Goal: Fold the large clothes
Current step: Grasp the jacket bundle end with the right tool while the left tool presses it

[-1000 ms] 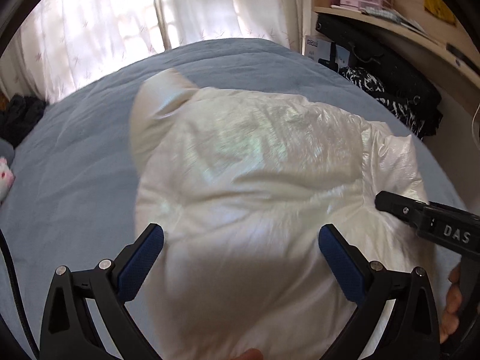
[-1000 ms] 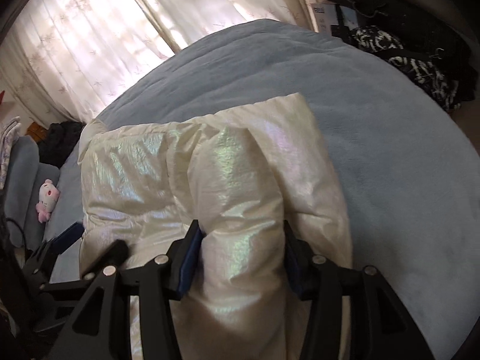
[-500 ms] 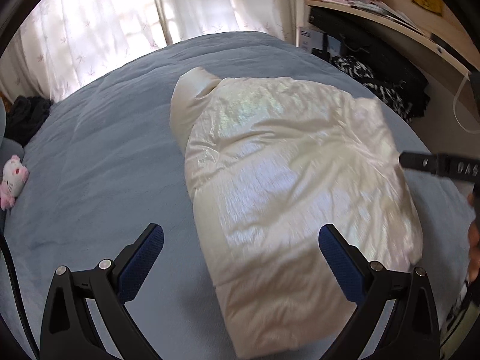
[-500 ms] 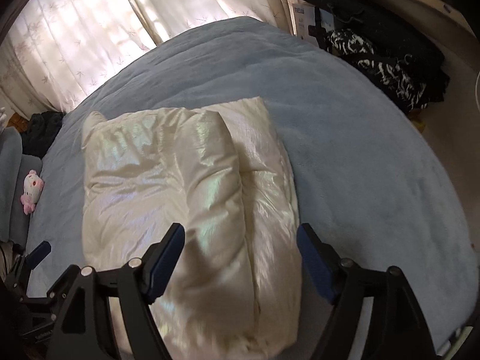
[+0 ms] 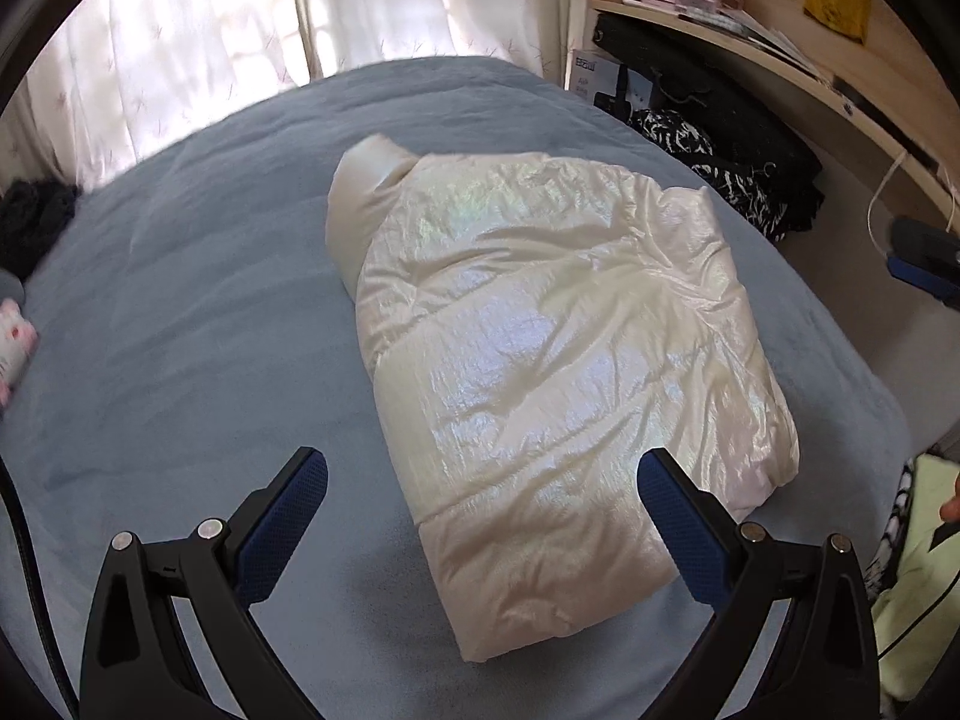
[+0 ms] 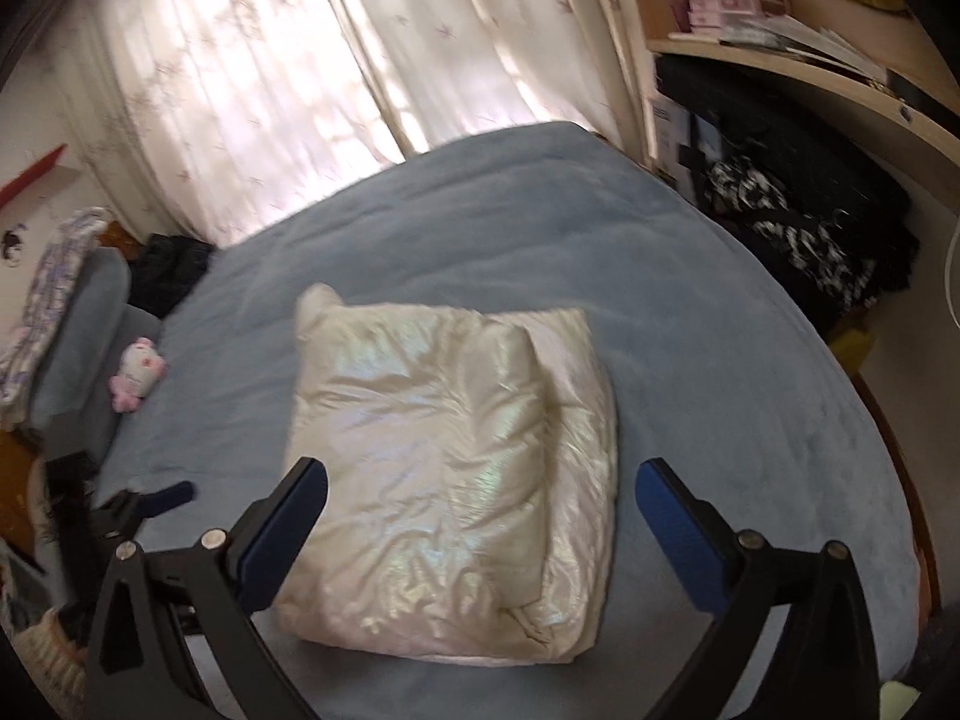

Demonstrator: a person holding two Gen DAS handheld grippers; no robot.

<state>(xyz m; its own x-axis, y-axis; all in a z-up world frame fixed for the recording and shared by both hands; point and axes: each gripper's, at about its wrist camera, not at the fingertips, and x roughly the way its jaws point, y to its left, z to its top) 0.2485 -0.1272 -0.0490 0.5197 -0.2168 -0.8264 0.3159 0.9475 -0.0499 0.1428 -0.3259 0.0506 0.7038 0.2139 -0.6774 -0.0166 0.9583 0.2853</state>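
Observation:
A shiny cream puffer jacket (image 5: 558, 360) lies folded into a thick bundle on the blue bed (image 5: 180, 360). It also shows in the right wrist view (image 6: 444, 468). My left gripper (image 5: 480, 516) is open and empty, held above the bundle's near end. My right gripper (image 6: 480, 522) is open and empty, held above and back from the bundle. The right gripper also shows at the right edge of the left wrist view (image 5: 924, 267), and the left gripper at the left of the right wrist view (image 6: 150, 501).
A pink plush toy (image 6: 137, 372) lies at the bed's left by a grey pillow (image 6: 90, 324). Dark clothes and bags (image 5: 720, 144) pile under a wooden shelf (image 5: 780, 54) on the right. Curtains (image 6: 300, 90) hang behind the bed.
My right gripper let go of the jacket fold and opened. Both grippers rose and pulled back, leaving the folded bundle lying on the bed.

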